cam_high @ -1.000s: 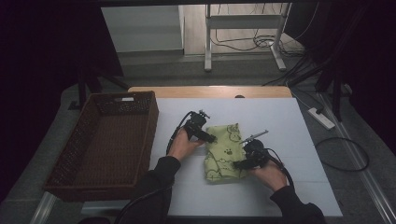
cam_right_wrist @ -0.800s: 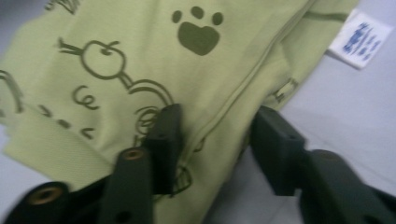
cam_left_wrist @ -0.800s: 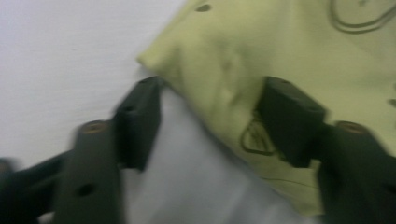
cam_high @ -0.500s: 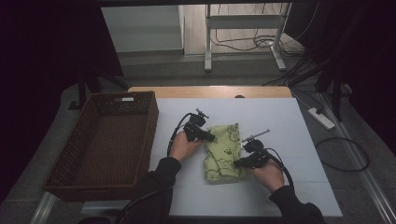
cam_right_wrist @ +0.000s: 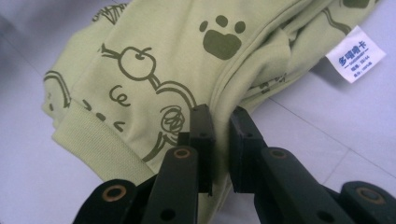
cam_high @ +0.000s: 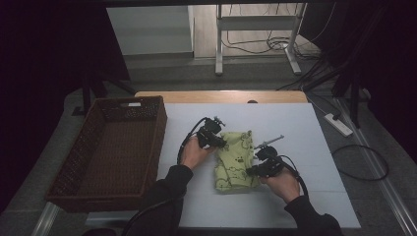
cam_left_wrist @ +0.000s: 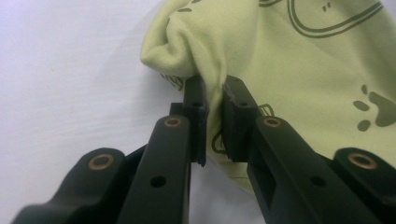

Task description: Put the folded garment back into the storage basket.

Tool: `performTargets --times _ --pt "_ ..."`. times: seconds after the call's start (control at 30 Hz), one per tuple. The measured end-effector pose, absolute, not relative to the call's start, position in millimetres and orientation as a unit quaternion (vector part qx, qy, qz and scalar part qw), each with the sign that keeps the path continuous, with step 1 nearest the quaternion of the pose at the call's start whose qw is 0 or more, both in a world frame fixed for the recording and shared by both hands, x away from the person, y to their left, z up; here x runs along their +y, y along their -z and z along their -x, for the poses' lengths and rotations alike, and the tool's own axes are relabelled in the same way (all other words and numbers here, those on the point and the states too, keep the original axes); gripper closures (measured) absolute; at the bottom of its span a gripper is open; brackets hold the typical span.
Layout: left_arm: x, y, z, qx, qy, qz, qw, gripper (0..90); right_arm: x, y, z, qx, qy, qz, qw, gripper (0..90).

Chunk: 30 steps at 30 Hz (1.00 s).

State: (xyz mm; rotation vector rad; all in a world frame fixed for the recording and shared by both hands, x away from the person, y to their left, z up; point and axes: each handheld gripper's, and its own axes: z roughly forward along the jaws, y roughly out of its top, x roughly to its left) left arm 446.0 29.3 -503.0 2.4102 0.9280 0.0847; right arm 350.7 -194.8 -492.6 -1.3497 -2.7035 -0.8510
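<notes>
A light green garment [cam_high: 235, 160] printed with dark doodles and paw prints lies folded on the white table [cam_high: 295, 123]. My left gripper [cam_high: 220, 142] is at its upper left edge. In the left gripper view its jaws [cam_left_wrist: 214, 88] have just been closing and now pinch a bunched fold of the cloth [cam_left_wrist: 289, 60]. My right gripper [cam_high: 252, 170] is at the garment's right side. In the right gripper view it [cam_right_wrist: 219, 114] is shut on a folded seam edge of the cloth [cam_right_wrist: 154, 51]. A white care label [cam_right_wrist: 356, 53] sticks out beyond.
A dark wicker basket [cam_high: 74, 152] stands at the table's left side. A white power strip [cam_high: 338, 124] and cables lie on the floor to the right. A metal stand [cam_high: 255, 24] is behind the table.
Both hands stay at the garment's edges; the left one has shifted only slightly. The garment lies as before.
</notes>
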Motion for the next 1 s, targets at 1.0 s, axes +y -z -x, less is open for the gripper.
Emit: performTargets --times 1.0 --pt "40.1 432.2 -433.6 0.323 -0.080 -0.913 0.237 81.0 -188.6 444.4 -337.9 -0.846 0.354 0.397 0.006 81.5"
